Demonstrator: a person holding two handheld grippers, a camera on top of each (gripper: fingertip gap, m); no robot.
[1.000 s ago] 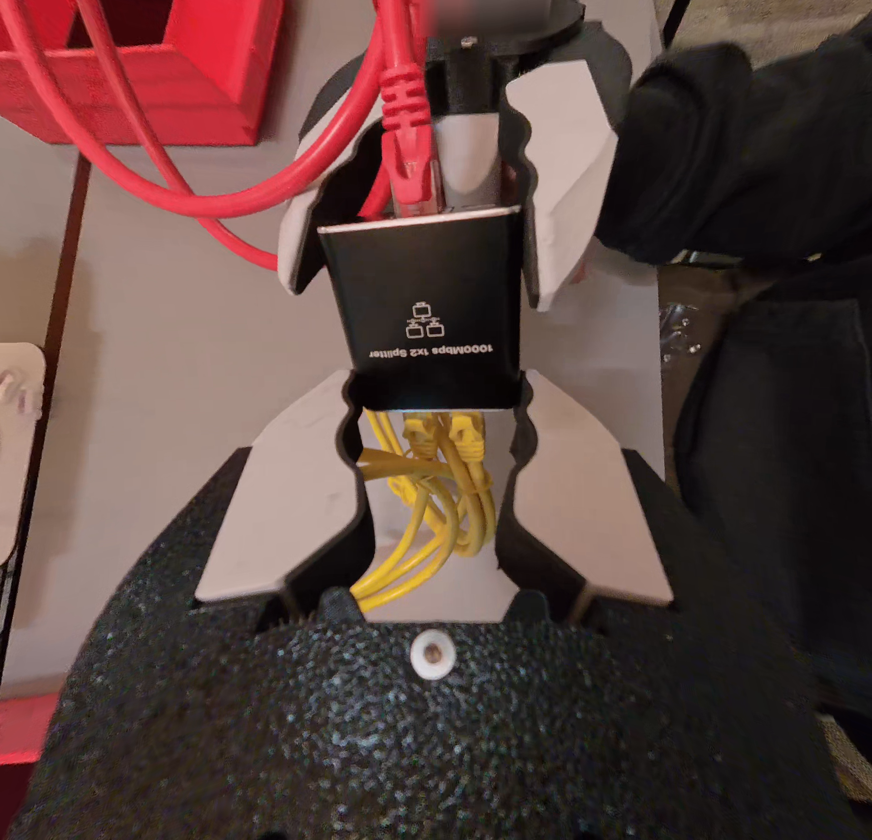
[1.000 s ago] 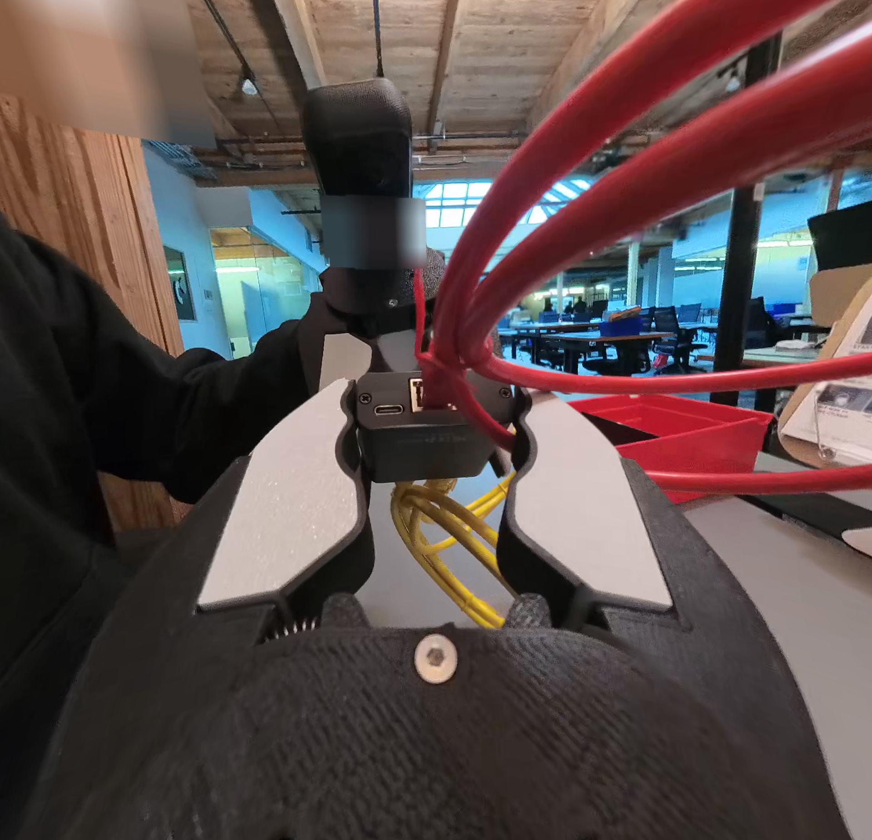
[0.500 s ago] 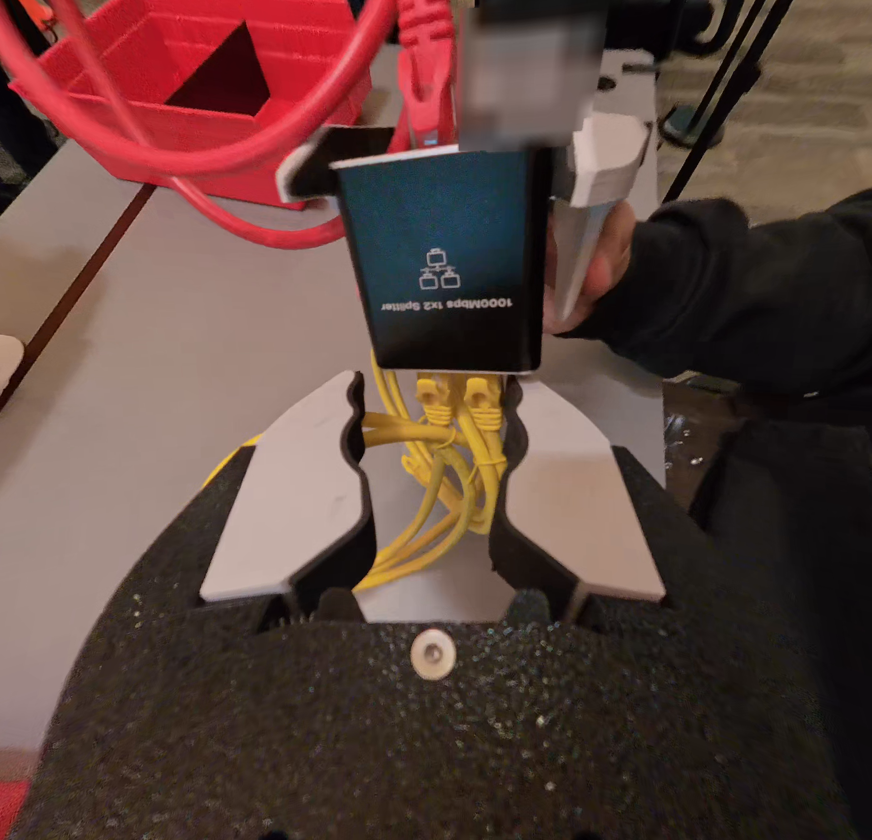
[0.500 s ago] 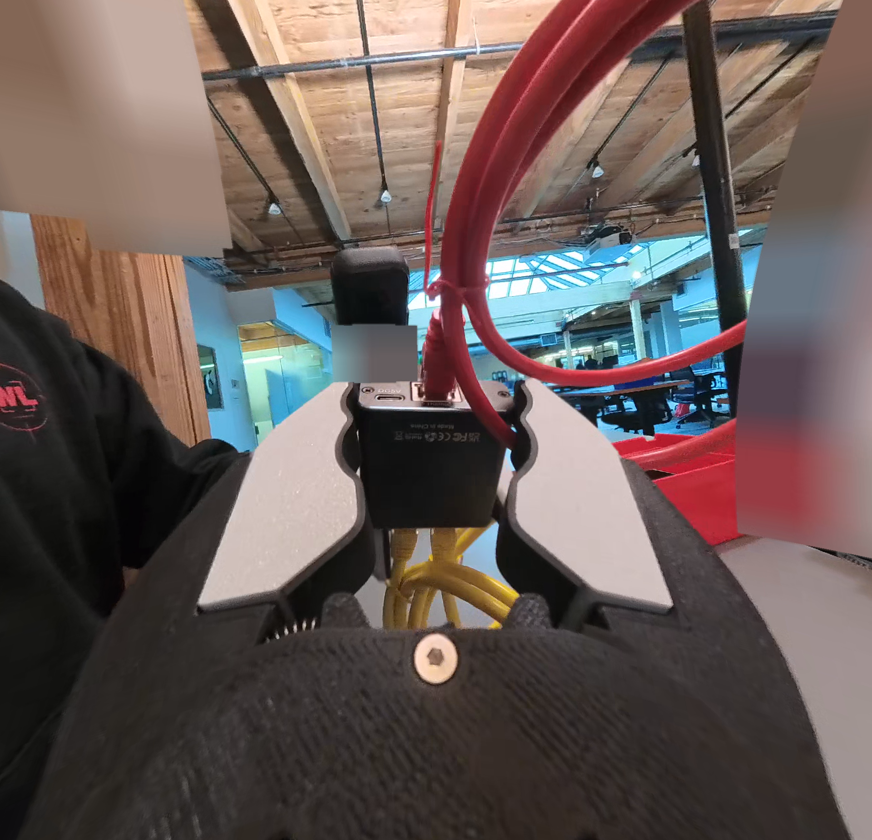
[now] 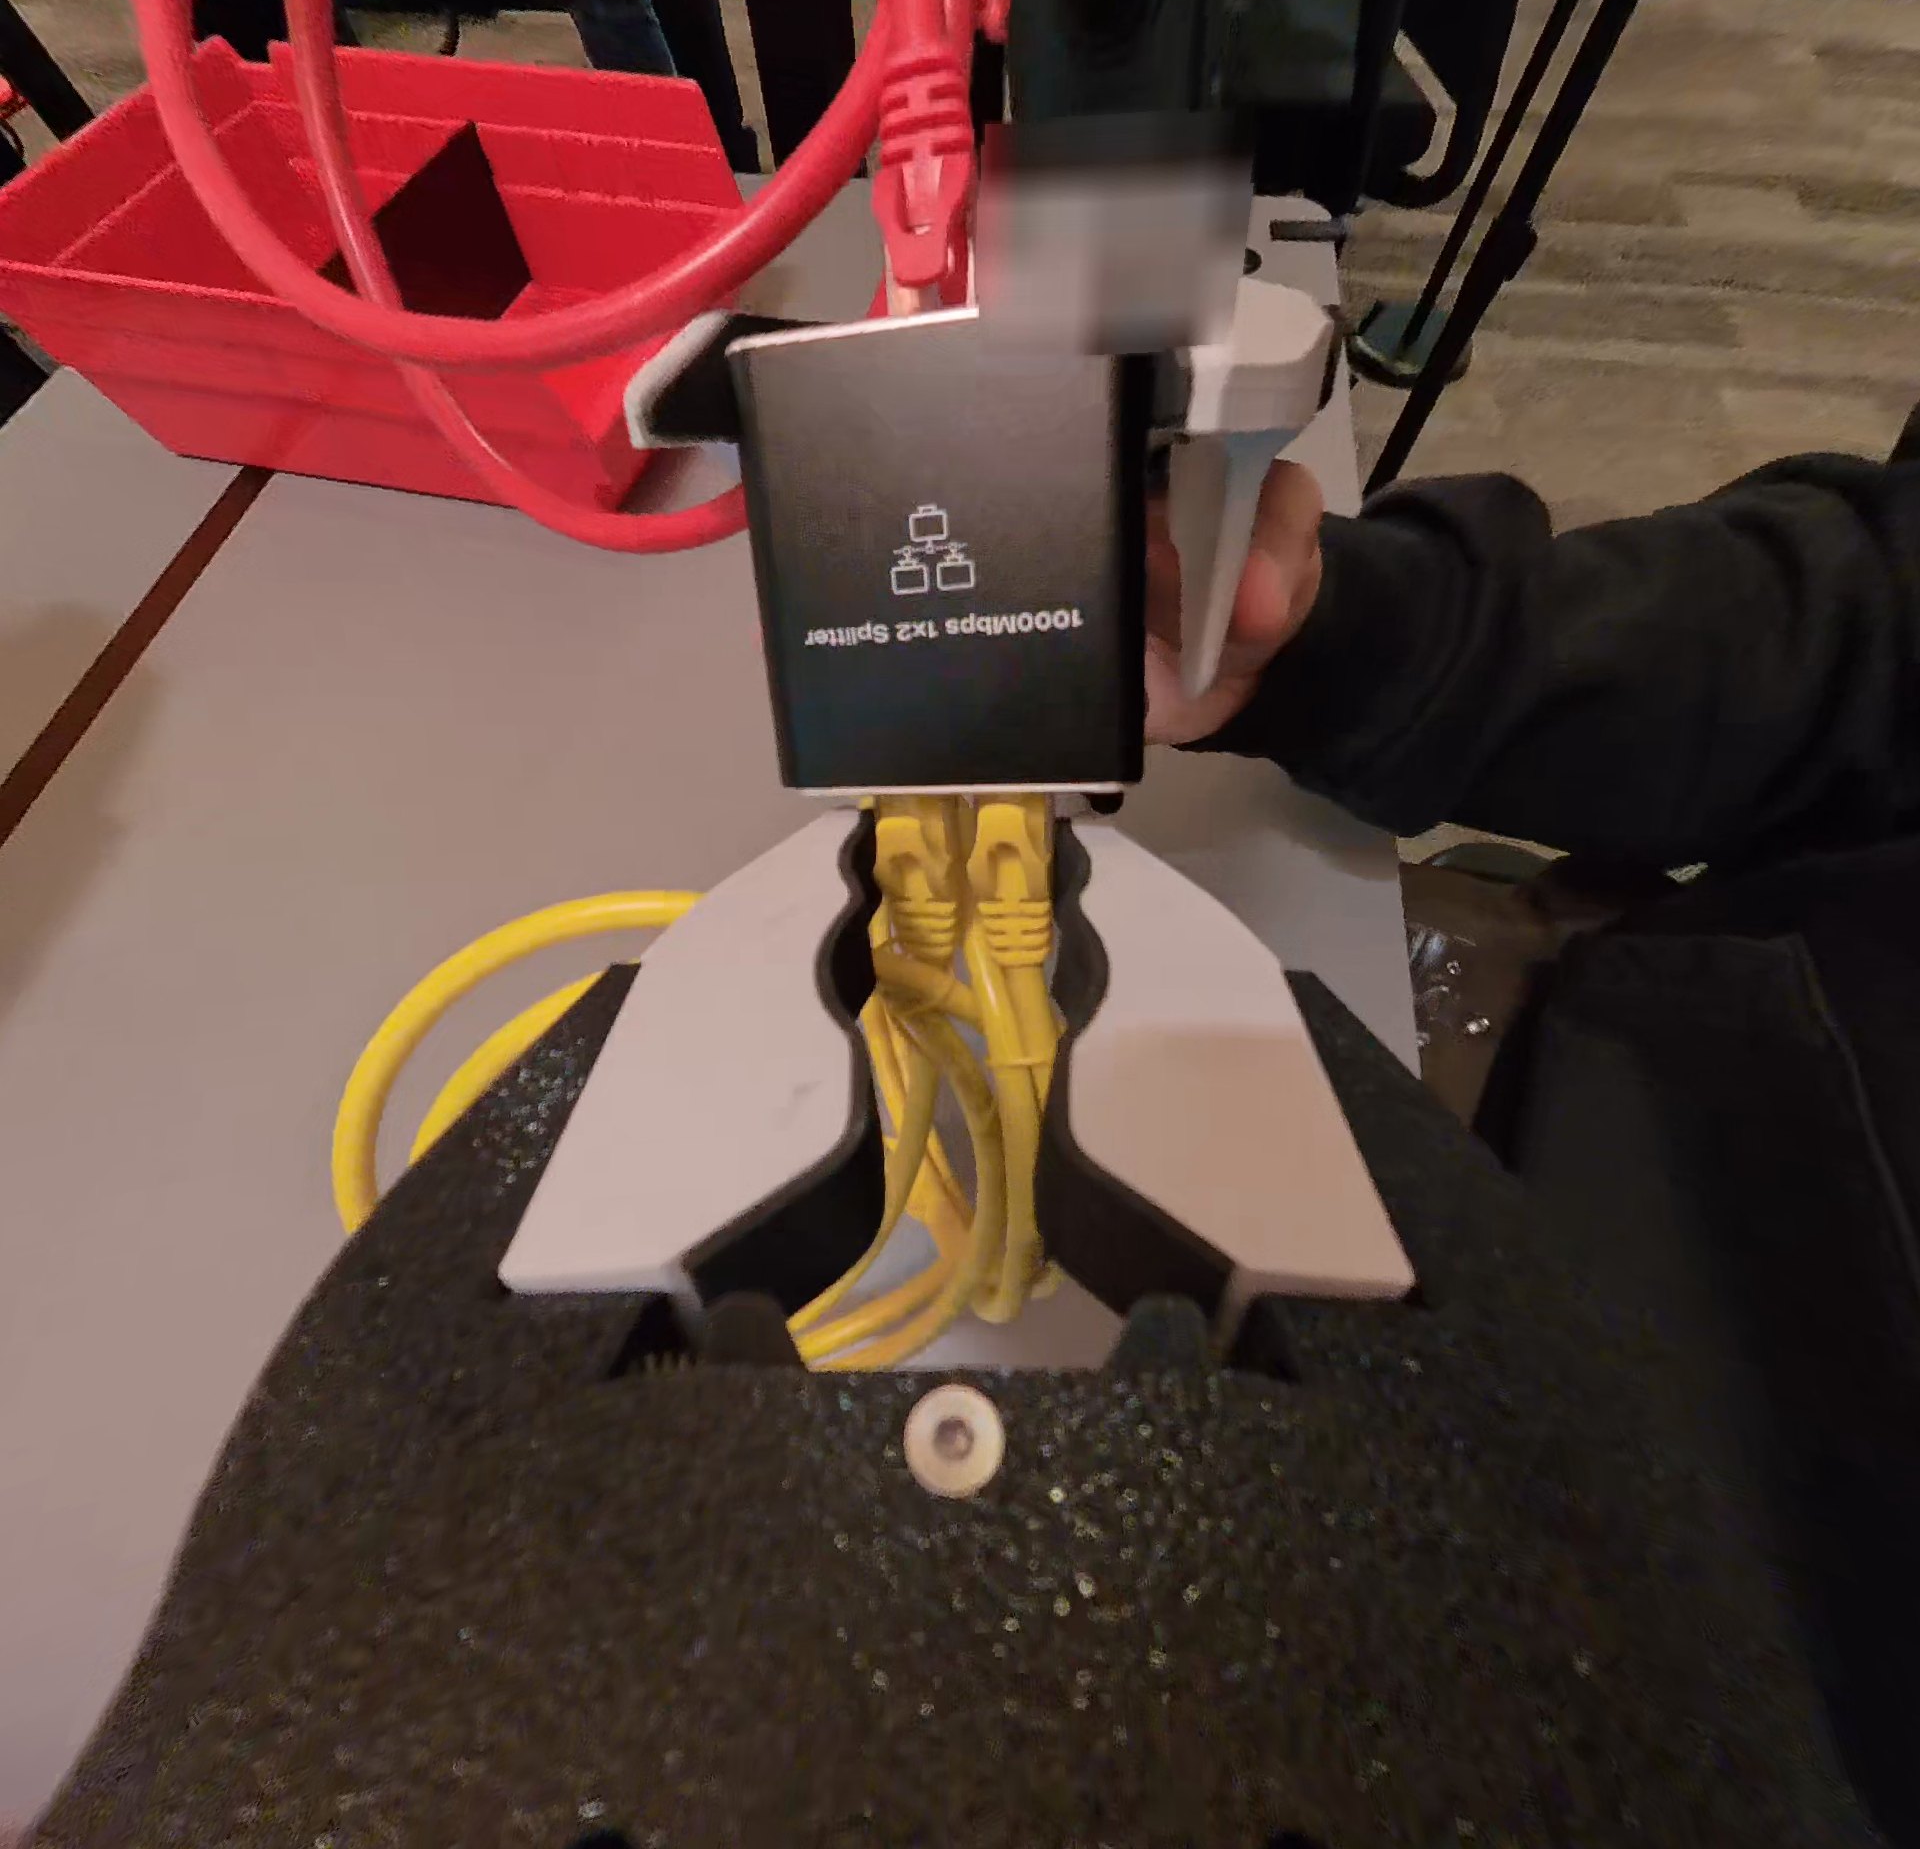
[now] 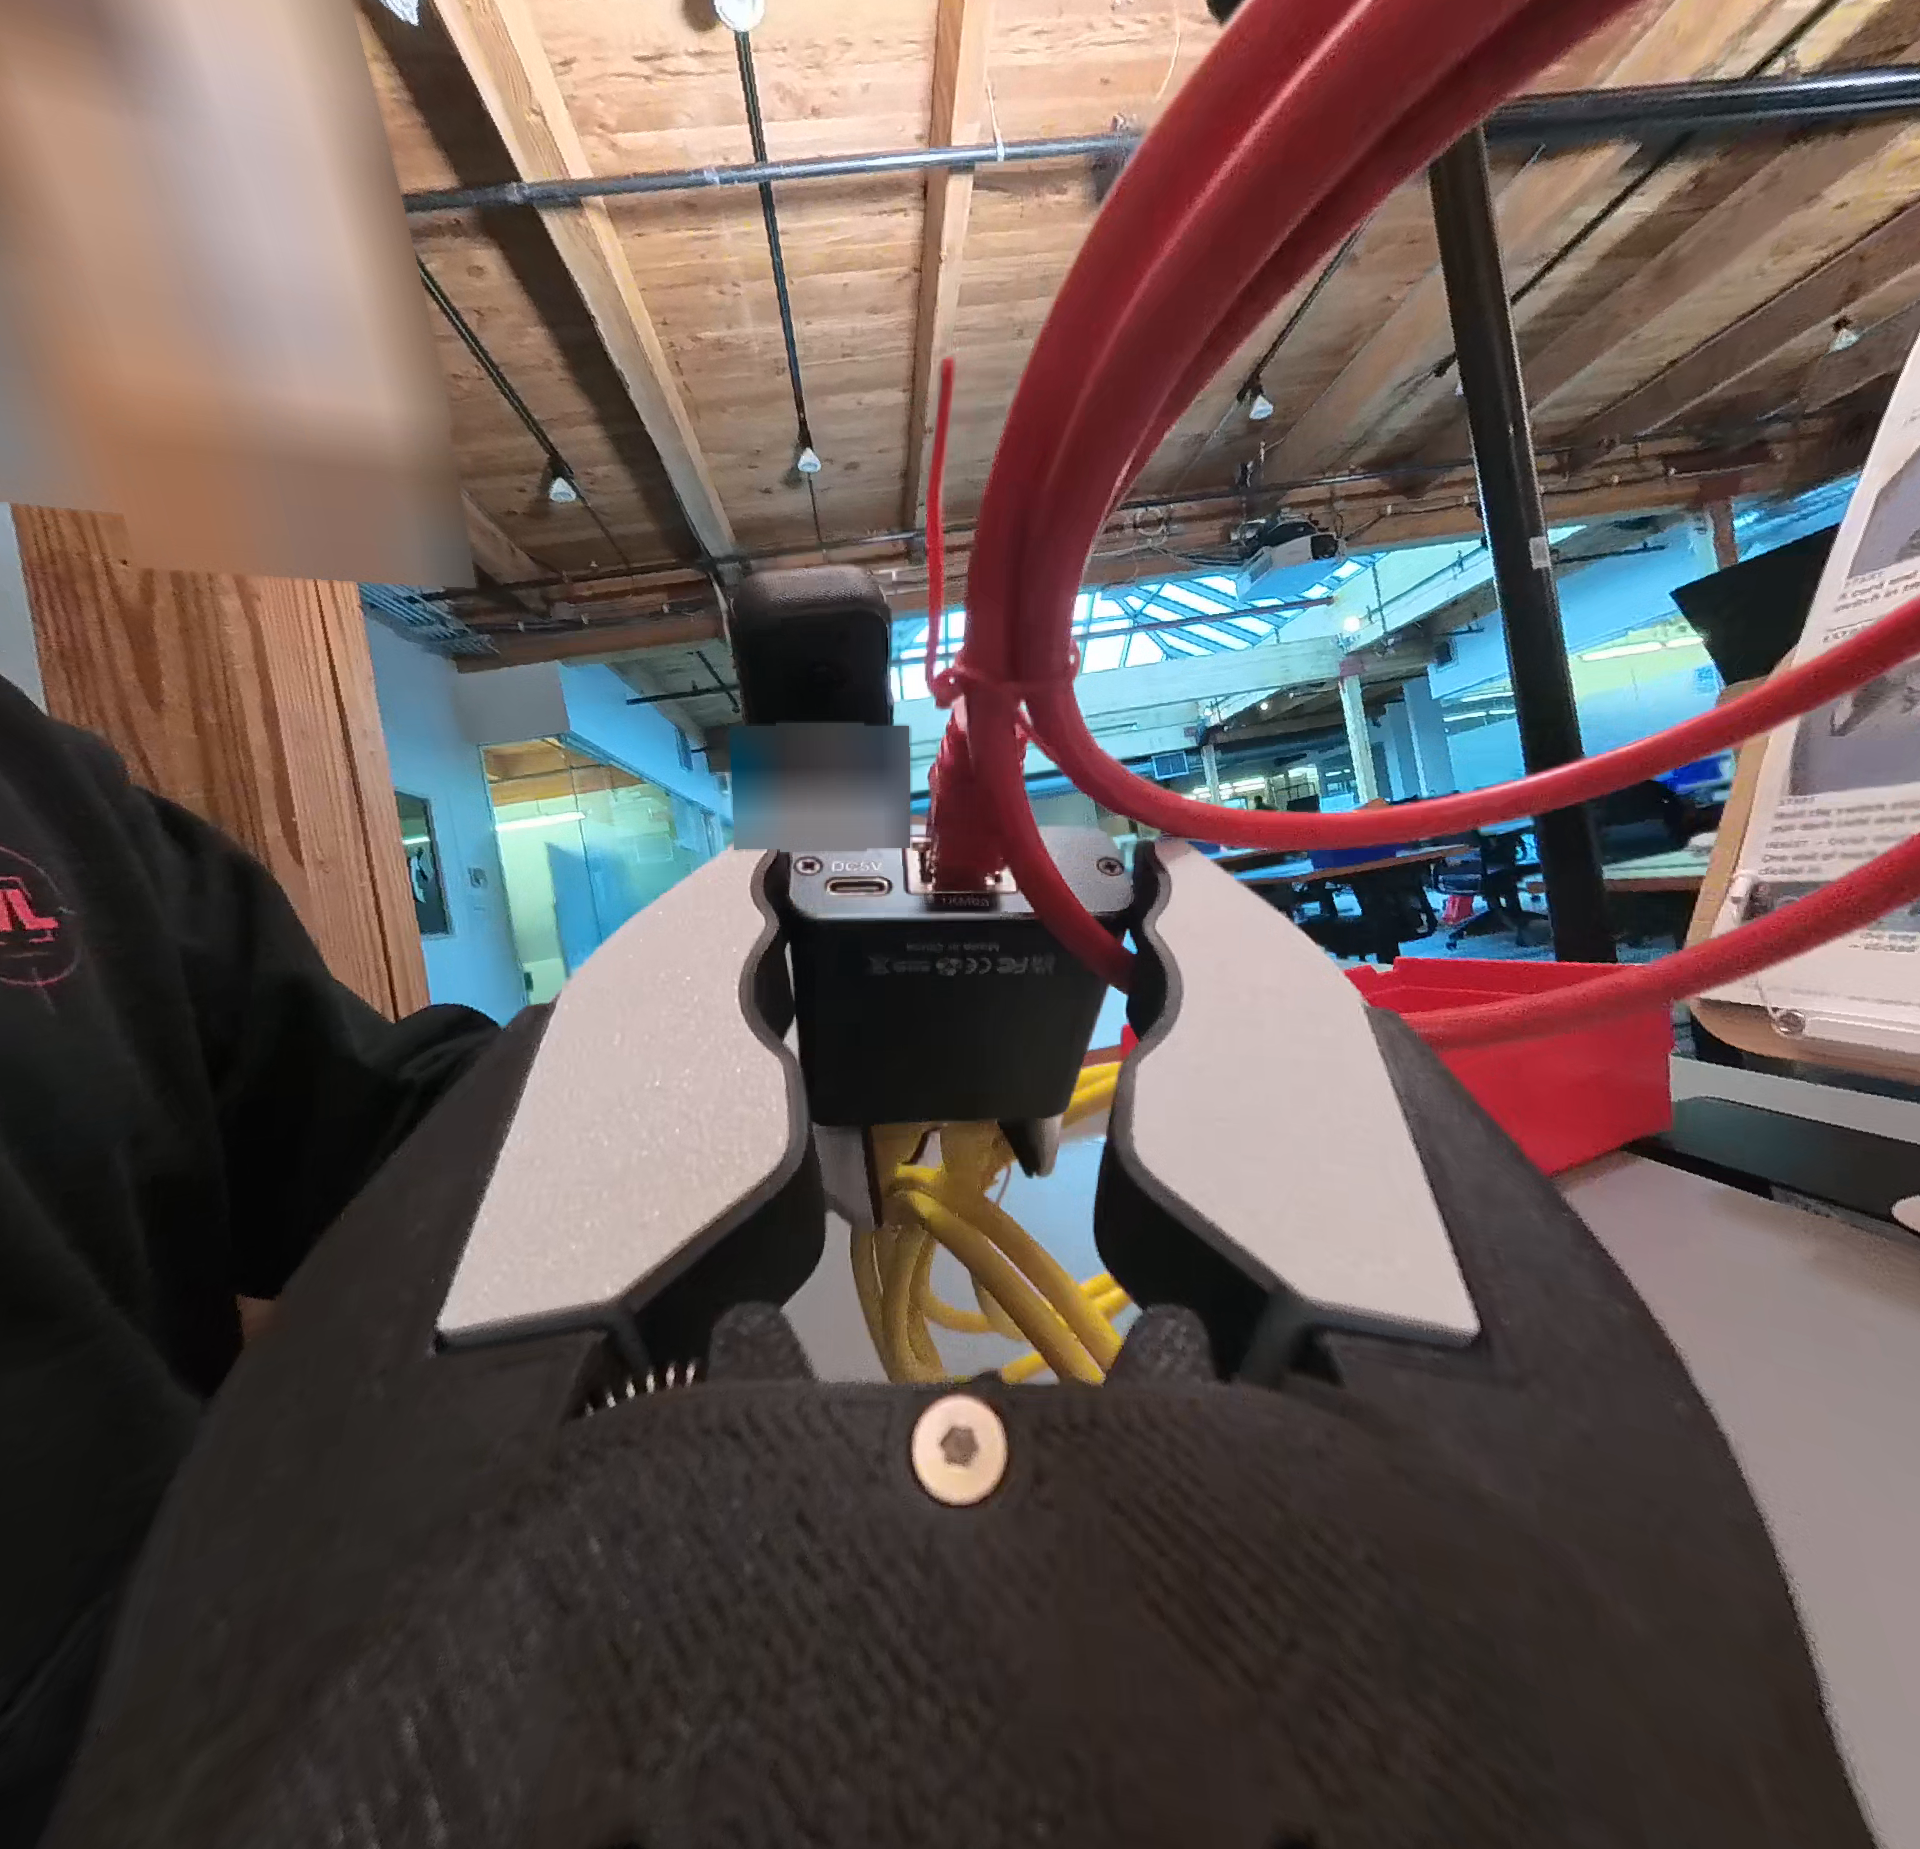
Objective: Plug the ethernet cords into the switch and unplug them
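Note:
The black switch [image 5: 940,573] is held above the grey table, clamped at its far end by my right gripper [image 6: 956,926], which is shut on it; it also shows in the right wrist view [image 6: 940,1020]. A red cord [image 5: 925,189] is plugged into its far face, and its plug shows in the right wrist view [image 6: 961,823]. Two yellow cord plugs [image 5: 961,895] sit in the near face. My left gripper [image 5: 966,843] is closed around these two plugs just below the switch. Yellow cord loops [image 6: 987,1259] hang beneath.
A red bin [image 5: 260,272] stands at the back left of the grey table [image 5: 416,708], with red cord loops over it. A person's black sleeve [image 5: 1558,636] is at the right. A printed sheet on a stand [image 6: 1849,812] stands right of the bin.
My left gripper let go of the switch, drew back a little and closed around the two yellow plugs. My right gripper kept its hold and tilted the switch upward.

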